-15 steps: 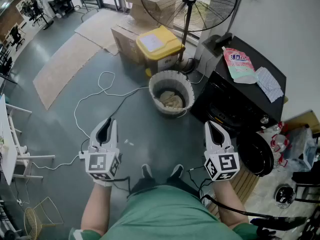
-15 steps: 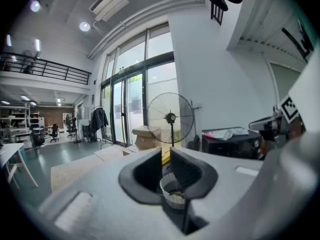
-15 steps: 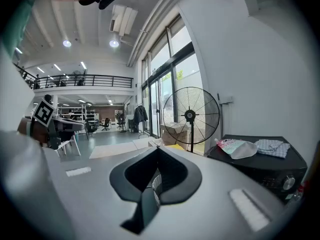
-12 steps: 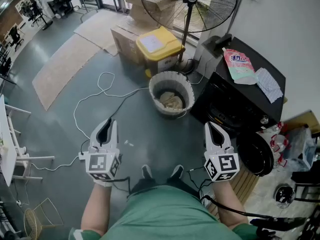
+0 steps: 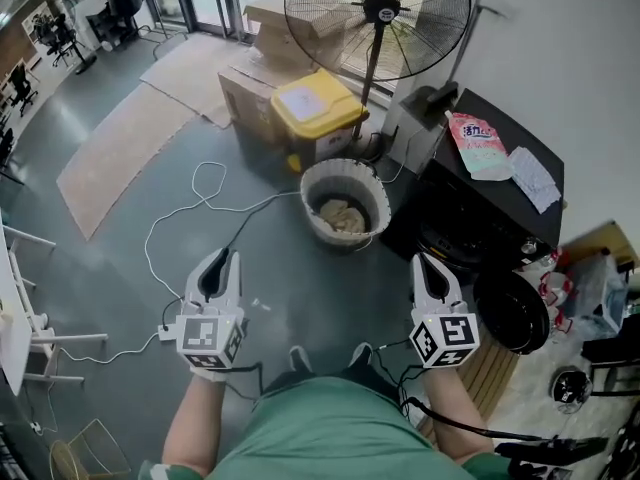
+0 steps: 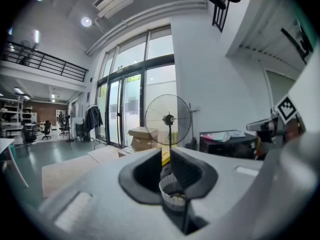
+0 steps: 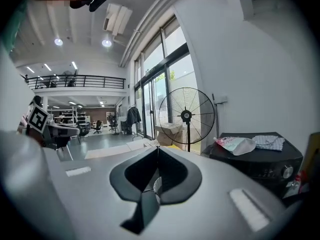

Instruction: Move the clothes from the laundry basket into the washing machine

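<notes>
The grey floor spreads wide, with a white cable looping across it. At the right stands the black washing machine, against the wall, with a pink pouch and a folded cloth lying on its top. Behind it rises a big standing fan, with cardboard boxes and a yellow-lidded bin nearby. The round laundry basket sits on the floor just beside the machine's left side, in front of the bin. The left hand-held gripper and the right hand-held gripper both hover above the floor, well short of the basket, pointing forward, each with its jaws closed together and nothing between them. The clothes, a pale crumpled heap, lie at the bottom of the basket.
</notes>
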`<state>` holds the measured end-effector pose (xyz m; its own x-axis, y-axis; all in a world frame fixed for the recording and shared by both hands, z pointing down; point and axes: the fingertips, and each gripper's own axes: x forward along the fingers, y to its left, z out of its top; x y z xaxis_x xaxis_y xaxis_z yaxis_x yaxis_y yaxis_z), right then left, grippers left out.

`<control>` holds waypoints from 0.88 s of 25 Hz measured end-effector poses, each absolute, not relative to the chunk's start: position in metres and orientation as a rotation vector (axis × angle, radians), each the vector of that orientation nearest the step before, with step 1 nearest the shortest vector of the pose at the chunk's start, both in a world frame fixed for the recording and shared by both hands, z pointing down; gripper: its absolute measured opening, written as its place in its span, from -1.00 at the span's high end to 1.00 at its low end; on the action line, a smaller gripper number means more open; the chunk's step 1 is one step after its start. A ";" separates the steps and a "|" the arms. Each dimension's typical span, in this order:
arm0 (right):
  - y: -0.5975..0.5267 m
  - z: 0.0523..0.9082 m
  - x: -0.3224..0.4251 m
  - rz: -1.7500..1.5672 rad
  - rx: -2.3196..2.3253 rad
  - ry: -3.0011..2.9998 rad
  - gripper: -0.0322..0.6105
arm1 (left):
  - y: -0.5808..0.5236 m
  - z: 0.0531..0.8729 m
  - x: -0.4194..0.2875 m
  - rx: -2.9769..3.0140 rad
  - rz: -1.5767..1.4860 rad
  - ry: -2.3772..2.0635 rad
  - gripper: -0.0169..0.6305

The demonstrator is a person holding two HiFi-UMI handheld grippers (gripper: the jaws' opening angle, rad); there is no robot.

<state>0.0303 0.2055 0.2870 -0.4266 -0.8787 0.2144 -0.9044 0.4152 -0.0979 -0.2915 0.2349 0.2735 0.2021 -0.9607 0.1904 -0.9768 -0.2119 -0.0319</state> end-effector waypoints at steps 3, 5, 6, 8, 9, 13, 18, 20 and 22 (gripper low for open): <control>0.207 0.286 0.014 0.297 1.626 -2.515 0.89 | 0.232 0.276 -0.302 2.394 0.250 -1.872 0.78; 0.208 0.285 0.003 0.296 1.636 -2.502 0.89 | 0.230 0.278 -0.310 2.412 0.246 -1.849 0.78; 0.208 0.285 -0.002 0.297 1.639 -2.497 0.89 | 0.228 0.279 -0.315 2.417 0.243 -1.840 0.77; 0.207 0.285 -0.012 0.300 1.639 -2.491 0.89 | 0.225 0.280 -0.322 2.425 0.236 -1.824 0.76; 0.206 0.285 -0.015 0.303 1.640 -2.488 0.89 | 0.223 0.281 -0.326 2.427 0.233 -1.818 0.75; 0.198 0.287 -0.022 0.321 1.648 -2.469 0.79 | 0.210 0.286 -0.337 2.411 0.226 -1.801 0.64; 0.169 0.301 -0.018 0.349 1.626 -2.473 0.48 | 0.180 0.300 -0.335 2.376 0.231 -1.802 0.44; 0.152 0.308 -0.015 0.370 1.622 -2.476 0.47 | 0.168 0.304 -0.333 2.365 0.244 -1.807 0.41; 0.133 0.313 -0.014 0.388 1.610 -2.484 0.47 | 0.155 0.307 -0.332 2.349 0.263 -1.816 0.39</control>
<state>-0.0137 0.1327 0.3132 -0.4097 -0.8718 0.2684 -0.9122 0.3883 -0.1312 -0.3318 0.1546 0.3070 0.2466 -0.9400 0.2357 -0.9683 -0.2491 0.0196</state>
